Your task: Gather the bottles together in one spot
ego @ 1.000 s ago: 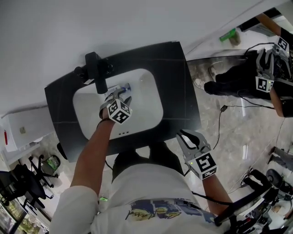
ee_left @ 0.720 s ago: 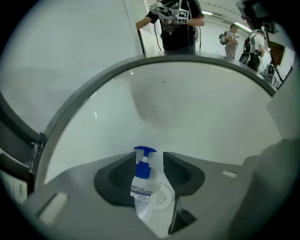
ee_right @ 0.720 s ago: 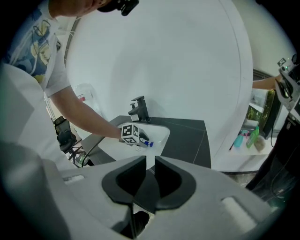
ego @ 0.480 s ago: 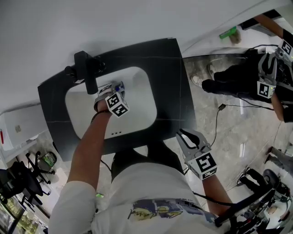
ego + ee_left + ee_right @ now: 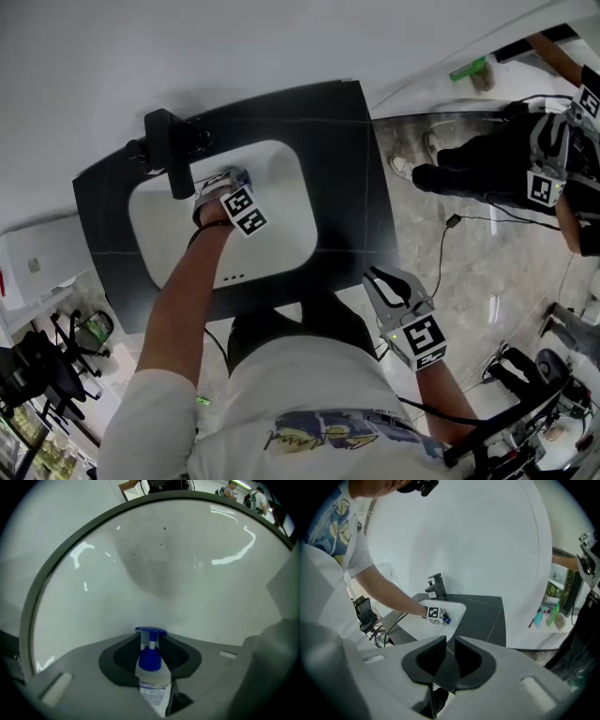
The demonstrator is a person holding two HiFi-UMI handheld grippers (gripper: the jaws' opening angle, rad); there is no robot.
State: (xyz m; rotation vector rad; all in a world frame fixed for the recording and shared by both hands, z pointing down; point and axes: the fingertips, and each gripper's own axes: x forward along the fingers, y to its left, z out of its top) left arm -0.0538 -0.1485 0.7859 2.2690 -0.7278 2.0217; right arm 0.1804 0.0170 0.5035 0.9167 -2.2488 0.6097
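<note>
A small clear bottle with a blue pump top [image 5: 152, 677] lies in the white sink basin [image 5: 281, 216]. My left gripper [image 5: 225, 183] reaches down into the basin just right of the black faucet [image 5: 173, 155]. Its jaws are closing, the bottle stands between them and the pads touch its sides. The head view shows only a bit of the bottle's blue top [image 5: 241, 175] past the marker cube. My right gripper [image 5: 377, 278] hangs off the counter's front right corner, shut and empty; its own view shows the left gripper [image 5: 436, 613] far off in the basin.
The black counter [image 5: 347, 169] surrounds the basin against a white wall. A green bottle [image 5: 469, 70] and a teal one [image 5: 539, 617] stand on a shelf at the far right. Another person with marker-cube grippers [image 5: 539, 173] stands at the right. Cables cross the marble floor.
My left gripper has moved deeper into the basin toward the faucet and onto the pump bottle. The right gripper has stayed in place.
</note>
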